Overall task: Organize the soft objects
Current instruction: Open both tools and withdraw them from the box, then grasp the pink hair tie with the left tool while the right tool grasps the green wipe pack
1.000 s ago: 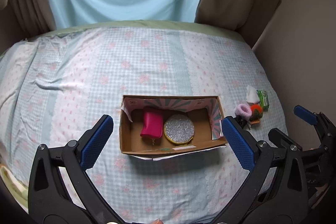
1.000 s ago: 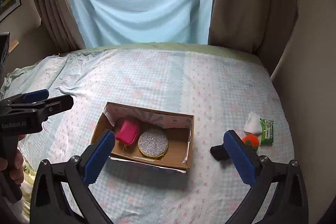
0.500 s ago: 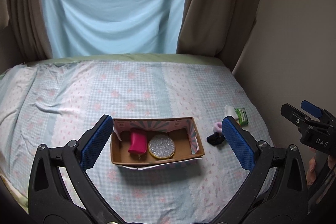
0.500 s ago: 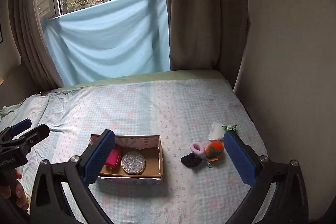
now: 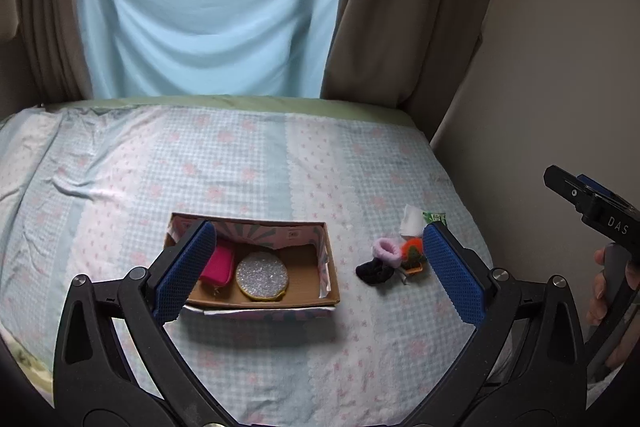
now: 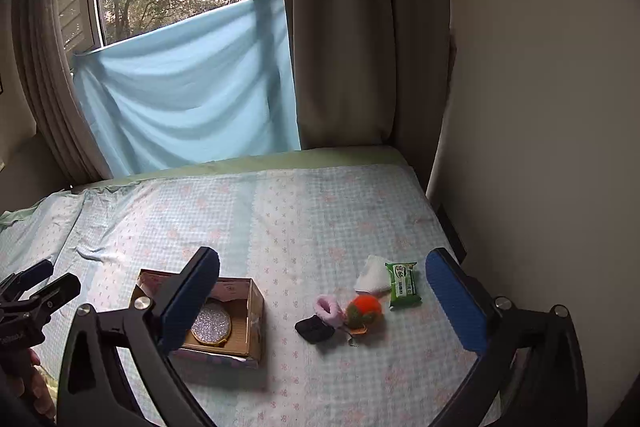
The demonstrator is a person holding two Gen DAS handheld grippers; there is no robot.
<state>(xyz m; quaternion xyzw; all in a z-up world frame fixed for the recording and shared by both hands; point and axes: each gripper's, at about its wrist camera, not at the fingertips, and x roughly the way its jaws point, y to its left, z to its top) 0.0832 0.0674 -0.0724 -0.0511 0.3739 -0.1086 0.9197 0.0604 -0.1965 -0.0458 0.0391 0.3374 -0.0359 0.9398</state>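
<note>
Hovering above the near edge of the bed (image 5: 280,163), both grippers spread wide and pinching nothing. Left gripper (image 5: 318,277) with blue pads parted, one pad in front of the left end of the cardboard box (image 5: 330,267), the other in front of the small pile to the right. Right gripper (image 6: 332,303) likewise agape, its left pad overlapping the box, its right pad near the bed's right edge.

Lying open-topped on the checked, flower-printed bedsheet (image 6: 280,211), left of centre. Inside, a pink pouch (image 5: 218,265) at the left, partly hidden behind the left gripper's pad, and just beside it on the right a round glittery silver compact (image 5: 262,275) with a yellow rim, flat on the box floor.

Clustered on the sheet right of the box, well apart from it: a black soft item (image 6: 314,327) nearest, touching a pink fluffy scrunchie (image 6: 328,309), then an orange plush toy (image 6: 364,311) with a green part, pressed against the scrunchie. Farther right, a folded white cloth (image 6: 372,277) and a green tissue packet (image 6: 403,285) side by side, just beyond the plush.

Hanging over the lower window at the far end, a light blue cloth (image 5: 208,19), flanked by brown curtains (image 6: 344,27). Showing at the frame edges, a person's hand (image 5: 612,287) around the right gripper's handle.
</note>
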